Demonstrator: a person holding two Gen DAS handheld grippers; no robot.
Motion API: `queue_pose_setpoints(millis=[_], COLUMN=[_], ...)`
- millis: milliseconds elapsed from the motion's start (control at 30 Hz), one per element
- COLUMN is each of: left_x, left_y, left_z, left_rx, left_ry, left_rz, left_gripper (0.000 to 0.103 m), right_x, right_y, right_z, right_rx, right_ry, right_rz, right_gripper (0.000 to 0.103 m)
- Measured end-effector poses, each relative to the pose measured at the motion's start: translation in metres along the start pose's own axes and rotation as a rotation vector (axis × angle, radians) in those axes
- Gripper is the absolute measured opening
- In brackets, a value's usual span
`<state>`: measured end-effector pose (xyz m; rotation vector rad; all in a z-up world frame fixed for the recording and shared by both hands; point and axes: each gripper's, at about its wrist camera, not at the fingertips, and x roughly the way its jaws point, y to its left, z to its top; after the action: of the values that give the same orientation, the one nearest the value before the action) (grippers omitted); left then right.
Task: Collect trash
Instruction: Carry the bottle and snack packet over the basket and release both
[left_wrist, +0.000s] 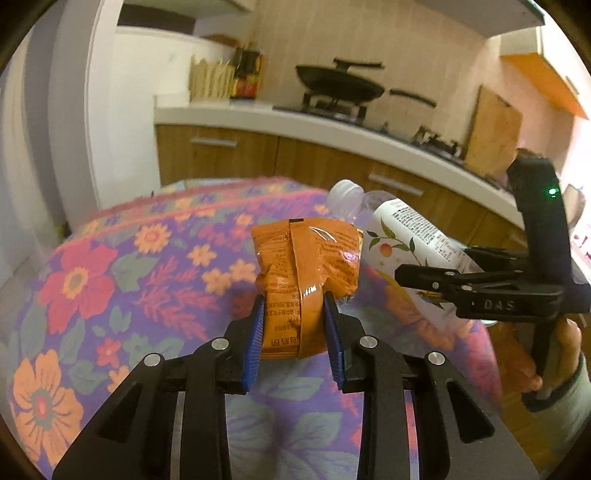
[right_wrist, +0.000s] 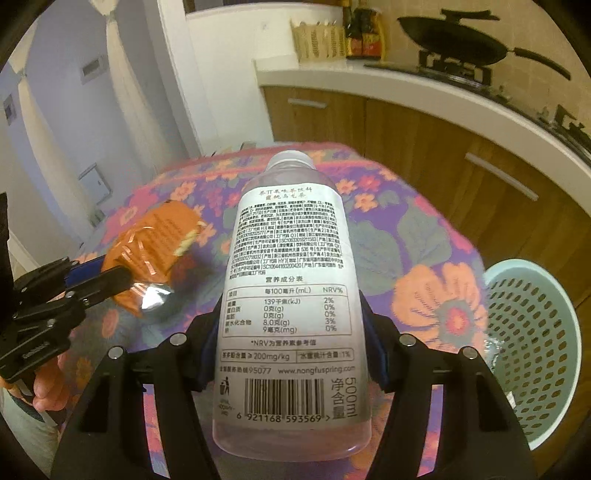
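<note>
My left gripper (left_wrist: 293, 314) is shut on an orange snack wrapper (left_wrist: 306, 258) and holds it above the floral tablecloth (left_wrist: 110, 280). My right gripper (right_wrist: 291, 343) is shut on a clear plastic bottle (right_wrist: 291, 295) with a white label, its cap pointing away from me. In the left wrist view the bottle (left_wrist: 402, 240) and the right gripper (left_wrist: 417, 280) are just right of the wrapper. In the right wrist view the wrapper (right_wrist: 151, 247) and the left gripper (right_wrist: 110, 277) are at the left.
A light blue perforated basket (right_wrist: 532, 350) stands beside the table at the right. Behind the table runs a kitchen counter (left_wrist: 332, 125) with wooden cabinets, a black wok (left_wrist: 340, 83) on the stove and a cutting board (left_wrist: 491, 133).
</note>
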<state>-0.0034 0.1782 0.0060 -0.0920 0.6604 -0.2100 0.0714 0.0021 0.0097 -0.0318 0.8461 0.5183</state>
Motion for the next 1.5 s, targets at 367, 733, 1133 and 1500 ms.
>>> queue_pose_setpoints(millis=[367,733,1133,1500], left_x=[-0.018,0.026,0.123,0.191], left_y=[-0.037,-0.113,-0.212,-0.260], left_z=[0.012,0.043,0.064,0.053], left_rx=[0.086,0.224,0.293,0.291], left_ry=[-0.096,-0.061,0.069,0.198], left_rz=[-0.131,-0.193,-0.282,-0.267], left_gripper=[0.028,0.028,0.028,0.033], right_x=[-0.049,-0.060,-0.054,-0.059], right_y=[-0.069,-0.193,-0.279,-0.328], right_z=[-0.009,-0.034,-0.069,-0.102], right_rx=[0.099,0.300,0.462,0.590], right_ry=[-0.115,-0.108,-0.052,-0.052], right_rz=[-0.120,-0.258,-0.270,-0.217], right_gripper=[0.059,0.059,0.060,0.061])
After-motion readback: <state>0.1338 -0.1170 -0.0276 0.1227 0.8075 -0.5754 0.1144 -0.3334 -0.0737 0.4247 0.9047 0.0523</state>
